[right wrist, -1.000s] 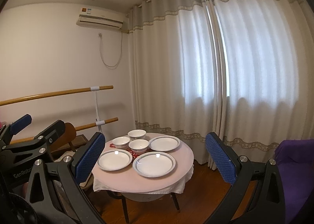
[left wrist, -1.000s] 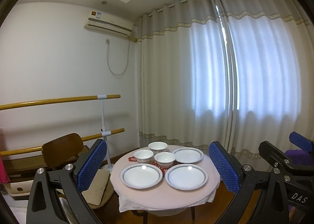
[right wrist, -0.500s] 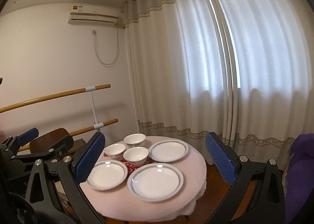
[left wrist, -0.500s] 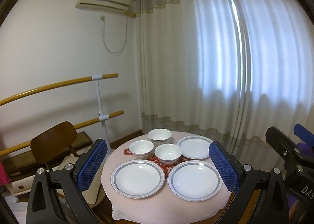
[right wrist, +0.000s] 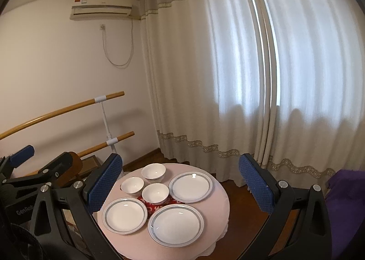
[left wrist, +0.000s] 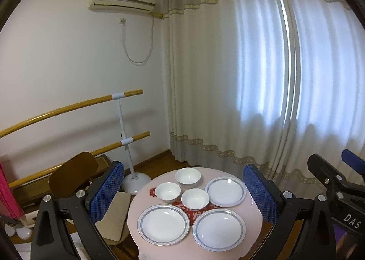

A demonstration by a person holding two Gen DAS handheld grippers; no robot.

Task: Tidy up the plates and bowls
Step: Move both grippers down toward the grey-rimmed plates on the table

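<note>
Left gripper point(left wrist: 183, 194): black frame, blue textured pads spread wide, holding nothing, above the table.
Right gripper point(right wrist: 180, 186): same build, pads wide apart, empty.
Round table with pale pink cloth point(left wrist: 255, 219): below both grippers.
White plates with grey rim: three, laid separately; two near point(left wrist: 163, 224) point(left wrist: 219, 230), one far right point(left wrist: 225, 191).
White bowls: three clustered, far left point(left wrist: 168, 191) point(left wrist: 187, 176) point(left wrist: 195, 199).
Red mat point(left wrist: 196, 213): under the centre bowl.
Brown wooden chair point(left wrist: 73, 174): left of the table.
</note>
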